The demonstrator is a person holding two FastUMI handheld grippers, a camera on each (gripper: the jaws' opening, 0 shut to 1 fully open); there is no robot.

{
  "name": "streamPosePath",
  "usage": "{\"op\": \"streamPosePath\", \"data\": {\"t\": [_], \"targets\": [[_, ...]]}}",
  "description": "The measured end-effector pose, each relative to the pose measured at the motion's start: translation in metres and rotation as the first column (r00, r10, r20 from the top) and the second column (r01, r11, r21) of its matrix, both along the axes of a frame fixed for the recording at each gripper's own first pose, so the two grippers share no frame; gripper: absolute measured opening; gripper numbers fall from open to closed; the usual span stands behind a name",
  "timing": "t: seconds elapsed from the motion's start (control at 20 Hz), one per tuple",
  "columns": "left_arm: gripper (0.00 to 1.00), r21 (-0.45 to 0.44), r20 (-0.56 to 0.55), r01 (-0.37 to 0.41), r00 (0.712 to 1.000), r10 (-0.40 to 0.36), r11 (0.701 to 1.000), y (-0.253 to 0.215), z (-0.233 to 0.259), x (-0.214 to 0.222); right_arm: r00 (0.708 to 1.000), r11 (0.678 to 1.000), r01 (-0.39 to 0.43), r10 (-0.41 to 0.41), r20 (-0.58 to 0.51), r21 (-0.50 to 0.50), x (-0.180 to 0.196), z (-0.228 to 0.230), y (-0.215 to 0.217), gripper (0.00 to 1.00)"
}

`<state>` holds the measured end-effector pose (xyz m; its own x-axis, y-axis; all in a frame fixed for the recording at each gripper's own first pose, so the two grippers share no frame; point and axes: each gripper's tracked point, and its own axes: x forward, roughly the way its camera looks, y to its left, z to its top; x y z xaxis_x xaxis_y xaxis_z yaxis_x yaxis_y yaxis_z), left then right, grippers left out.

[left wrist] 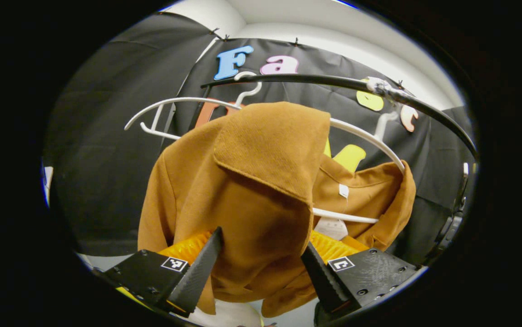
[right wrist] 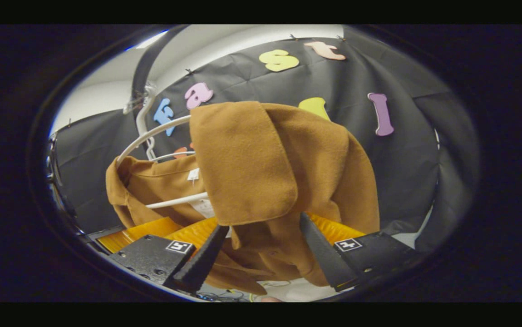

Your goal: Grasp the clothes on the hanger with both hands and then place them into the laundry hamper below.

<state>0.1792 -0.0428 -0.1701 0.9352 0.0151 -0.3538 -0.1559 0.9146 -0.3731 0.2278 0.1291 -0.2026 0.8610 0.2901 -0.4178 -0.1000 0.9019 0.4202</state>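
While each claw seems spread, brown jacket (left wrist: pixel 252 190) hangs between fingers

We see a tan-brown woollen jacket (left wrist: pixel 261 190) draped over a white plastic hanger (left wrist: pixel 365 136) that hooks onto a dark rail (left wrist: pixel 333 81). In the right gripper view the jacket (right wrist: pixel 279 172) hangs with its collar flap folded forward over the hanger (right wrist: pixel 152 134), a small white label showing inside the neck
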Motion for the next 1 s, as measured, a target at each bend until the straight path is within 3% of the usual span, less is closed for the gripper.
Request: {"op": "streamPosePath", "data": {"t": [0.05, 0.1, 0.2, 0.35, 0.55, 0.6, 0.65, 0.75, 0.8, 0.9, 1.0], "targets": [[0.96, -0.012, 0.004, -0.012, 1.0, 0.012, 1.0, 0.001, 0.001, 0.005, 1.0, 1.0, 0.012, -0.011, -0.007, 0.023, 0.005, 0.0, 0.0, 0.94], [1.0, -0.021, 0.006, -0.022, 1.0, 0.022, 1.0, 0.002, 0.002, 0.008, 1.0, 0.999, 0.021, -0.02, -0.009, 0.047, 0.009, 0.001, 0.001, 1.0], [0.95, -0.026, 0.007, -0.042, 0.999, 0.042, 0.999, 0.006, 0.001, 0.014, 0.999, 0.995, 0.047, -0.046, -0.013, 0.083, 0.015, 0.001, -0.004, 0.92], [0.99, -0.014, 0.01, -0.058, 0.998, 0.058, 0.998, 0.007, -0.003, 0.023, 0.998, 0.99, 0.066, -0.065, -0.02, 0.121, 0.019, -0.001, -0.01, 0.83], [0.71, -0.04, 0.022, 0.017, 1.0, -0.016, 0.999, -0.006, -0.005, 0.03, 0.999, 0.978, 0.051, -0.051, -0.003, 0.205, 0.019, -0.001, -0.016, 0.58], [0.71, -0.03, 0.027, 0.024, 0.999, -0.024, 0.999, -0.006, -0.005, 0.03, 0.998, 0.974, 0.059, -0.059, -0.006, 0.218, 0.019, -0.003, -0.022, 0.55], [0.81, -0.024, 0.031, 0.023, 0.999, -0.023, 0.999, -0.002, -0.004, 0.032, 0.998, 0.971, 0.07, -0.07, -0.006, 0.228, 0.017, -0.003, -0.027, 0.49], [0.66, -0.038, 0.028, 0.027, 0.999, -0.026, 0.999, -0.003, -0.007, 0.033, 0.997, 0.969, 0.073, -0.076, 0.002, 0.238, 0.016, 0.0, -0.032, 0.32], [0.58, -0.041, 0.016, 0.024, 1.0, -0.023, 0.999, 0.0, -0.008, 0.03, 0.997, 0.969, 0.071, -0.075, 0.01, 0.239, 0.015, 0.002, -0.036, 0.31], [0.04, -0.028, 0.005, -0.005, 1.0, 0.005, 1.0, 0.006, -0.012, 0.027, 0.996, 0.971, 0.074, -0.083, 0.029, 0.228, 0.012, 0.007, -0.043, 0.27], [0.11, -0.044, 0.007, 0.021, 1.0, -0.021, 0.999, -0.003, -0.013, 0.027, 0.996, 0.97, 0.075, -0.086, 0.038, 0.231, 0.008, 0.009, -0.052, 0.16]]}}
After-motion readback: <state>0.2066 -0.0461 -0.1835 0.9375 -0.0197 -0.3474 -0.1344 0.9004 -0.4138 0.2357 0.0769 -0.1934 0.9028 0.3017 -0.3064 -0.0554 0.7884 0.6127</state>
